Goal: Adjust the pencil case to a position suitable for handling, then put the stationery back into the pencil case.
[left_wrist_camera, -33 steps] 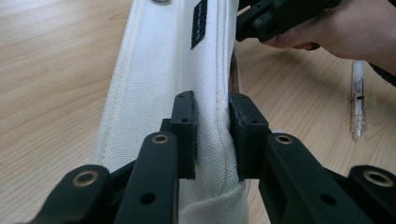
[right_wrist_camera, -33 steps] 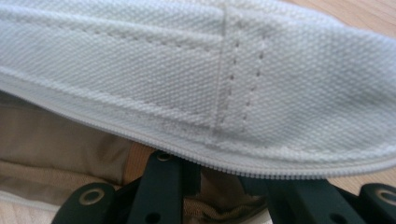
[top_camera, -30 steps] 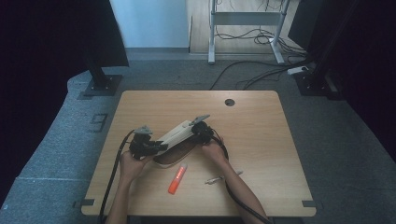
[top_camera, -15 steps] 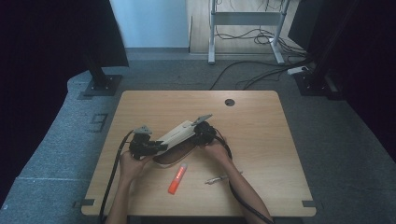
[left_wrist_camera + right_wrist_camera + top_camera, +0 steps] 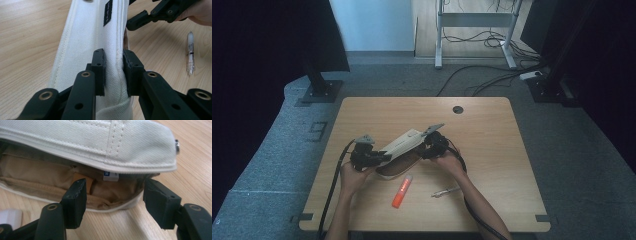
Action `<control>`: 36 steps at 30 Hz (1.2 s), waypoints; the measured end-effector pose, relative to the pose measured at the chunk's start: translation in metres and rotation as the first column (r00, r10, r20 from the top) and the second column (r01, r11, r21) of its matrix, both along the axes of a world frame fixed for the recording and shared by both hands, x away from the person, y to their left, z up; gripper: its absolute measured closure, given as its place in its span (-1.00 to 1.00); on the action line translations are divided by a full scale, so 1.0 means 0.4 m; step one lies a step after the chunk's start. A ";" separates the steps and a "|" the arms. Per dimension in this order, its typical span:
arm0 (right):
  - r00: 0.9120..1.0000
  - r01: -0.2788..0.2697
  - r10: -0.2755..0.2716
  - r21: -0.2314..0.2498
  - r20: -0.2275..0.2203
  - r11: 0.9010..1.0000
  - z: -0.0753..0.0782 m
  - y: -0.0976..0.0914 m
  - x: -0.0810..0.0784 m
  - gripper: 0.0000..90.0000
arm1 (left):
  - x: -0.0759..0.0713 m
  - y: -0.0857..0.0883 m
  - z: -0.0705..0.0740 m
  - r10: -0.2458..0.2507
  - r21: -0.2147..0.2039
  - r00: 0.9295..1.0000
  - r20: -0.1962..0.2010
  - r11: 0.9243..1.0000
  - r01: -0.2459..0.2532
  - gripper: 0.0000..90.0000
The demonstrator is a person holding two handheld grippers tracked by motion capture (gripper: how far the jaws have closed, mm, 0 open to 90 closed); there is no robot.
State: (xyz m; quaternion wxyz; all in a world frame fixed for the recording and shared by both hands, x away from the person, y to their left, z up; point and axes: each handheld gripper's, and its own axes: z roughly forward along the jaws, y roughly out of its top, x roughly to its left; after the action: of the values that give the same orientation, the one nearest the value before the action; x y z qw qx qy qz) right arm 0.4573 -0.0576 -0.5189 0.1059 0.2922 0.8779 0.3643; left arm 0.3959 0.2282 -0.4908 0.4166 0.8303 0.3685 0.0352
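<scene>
The left claw is clamped narrow on the near end of the white pencil case, pinching a fold of canvas by the seam and holding that end up off the desk. The right claw is what changed: a sec ago it sat closer in against the far end of the case, and now it has backed off a little and its jaws have just been opening, standing fairly wide w/ nothing pressed between the pads. Right in front of it the case gapes open (tan lining and a small tag show under the lifted flap), so the mouth looks ready to take things. That probably means the opening step is done and the right claw is free to fetch. The orange marker lies on the desk below and between the two claws, and the clear pen just below the right one, both outside the case.
</scene>
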 end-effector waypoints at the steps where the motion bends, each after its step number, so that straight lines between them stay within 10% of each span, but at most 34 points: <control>1: 1.000 0.002 -0.002 -0.002 0.000 1.000 0.001 -0.004 -0.002 -0.25 | 0.000 0.000 0.000 0.000 0.000 1.000 0.000 1.000 0.000 0.63; 36: 1.000 -0.021 0.021 0.029 0.002 0.999 0.028 -0.132 -0.105 -0.36 | -0.001 0.001 -0.003 -0.002 0.000 1.000 0.003 1.000 0.002 0.63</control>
State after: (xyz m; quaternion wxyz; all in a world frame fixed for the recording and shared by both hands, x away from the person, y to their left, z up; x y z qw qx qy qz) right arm 0.4153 -0.1106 -0.5077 0.0985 0.2843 0.8755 0.3782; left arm 0.3957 0.2285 -0.4918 0.4170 0.8307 0.3672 0.0360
